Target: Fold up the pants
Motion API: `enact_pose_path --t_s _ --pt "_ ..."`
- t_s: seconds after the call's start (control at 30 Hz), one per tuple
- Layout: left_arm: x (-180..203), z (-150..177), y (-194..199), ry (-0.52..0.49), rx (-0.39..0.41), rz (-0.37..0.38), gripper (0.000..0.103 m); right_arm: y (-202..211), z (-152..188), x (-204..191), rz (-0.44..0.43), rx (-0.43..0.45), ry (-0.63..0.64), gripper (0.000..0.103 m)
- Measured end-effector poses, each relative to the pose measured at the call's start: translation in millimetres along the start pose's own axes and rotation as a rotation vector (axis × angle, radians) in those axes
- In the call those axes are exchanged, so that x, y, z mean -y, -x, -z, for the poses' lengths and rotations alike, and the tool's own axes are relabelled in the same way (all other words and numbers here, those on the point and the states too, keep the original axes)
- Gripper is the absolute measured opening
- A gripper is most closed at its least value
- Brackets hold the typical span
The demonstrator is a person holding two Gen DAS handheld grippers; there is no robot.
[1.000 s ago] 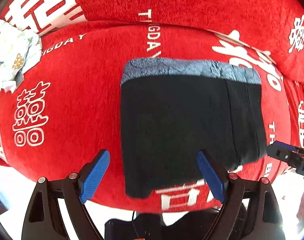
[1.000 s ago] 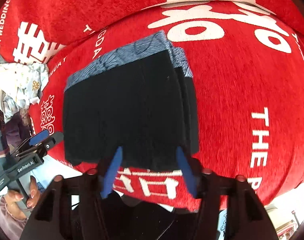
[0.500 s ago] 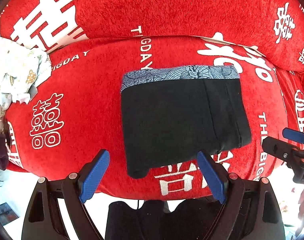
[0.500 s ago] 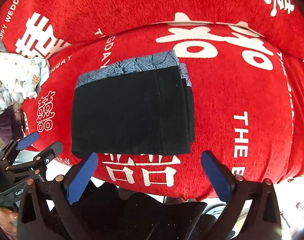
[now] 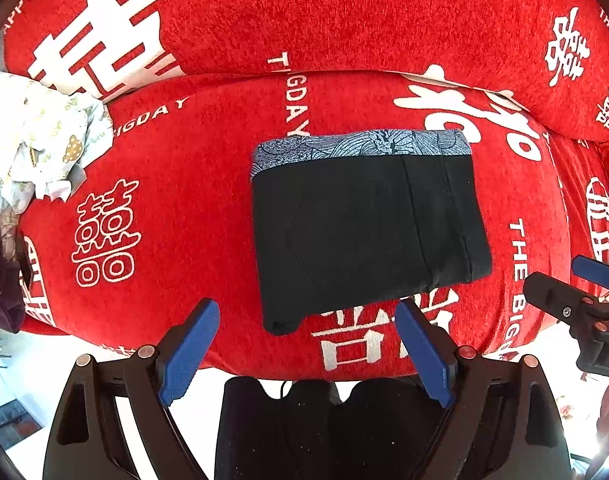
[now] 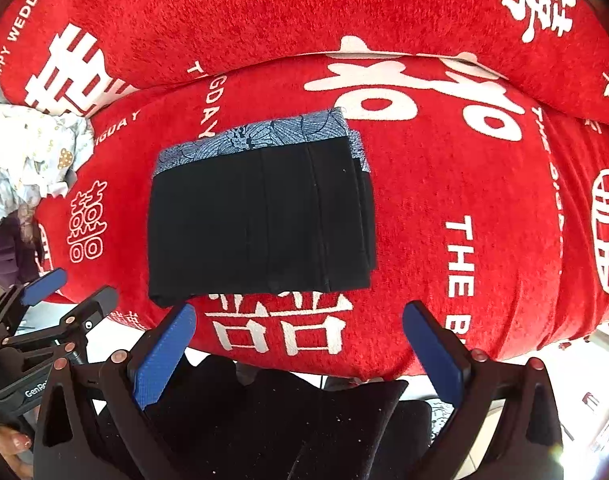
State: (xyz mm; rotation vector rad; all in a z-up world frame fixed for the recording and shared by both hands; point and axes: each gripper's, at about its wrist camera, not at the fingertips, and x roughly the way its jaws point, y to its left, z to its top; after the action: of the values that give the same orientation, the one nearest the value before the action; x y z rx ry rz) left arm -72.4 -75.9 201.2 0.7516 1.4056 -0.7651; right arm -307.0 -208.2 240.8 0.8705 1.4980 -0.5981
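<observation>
Beyond both wide-open, empty grippers, left (image 5: pixel 304 344) and right (image 6: pixel 300 350), folded black pants (image 5: pixel 364 232) flat on red cushion (image 5: pixel 184 200).

The black pants (image 5: pixel 364 236) lay folded into a flat, compact rectangle on the red cushion (image 5: pixel 192 184), roughly in the middle of its top and nearer its front edge than its back. A blue-grey patterned waistband (image 5: pixel 360 146) ran along the far side. Stacked layers showed at the right edge (image 6: pixel 364 216), slightly stepped.
</observation>
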Motion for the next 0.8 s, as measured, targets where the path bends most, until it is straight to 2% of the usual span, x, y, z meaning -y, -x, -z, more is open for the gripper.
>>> enact_pose_path --t_s 0.57,0.8 --pt "0 -1 12 -0.018 0.013 0.008 0.09 19 -3 -30 0.071 0.046 0.078 0.103" --pt "0 0 14 -0.022 0.015 0.001 0.09 20 -1 -34 0.074 0.049 0.084 0.103"
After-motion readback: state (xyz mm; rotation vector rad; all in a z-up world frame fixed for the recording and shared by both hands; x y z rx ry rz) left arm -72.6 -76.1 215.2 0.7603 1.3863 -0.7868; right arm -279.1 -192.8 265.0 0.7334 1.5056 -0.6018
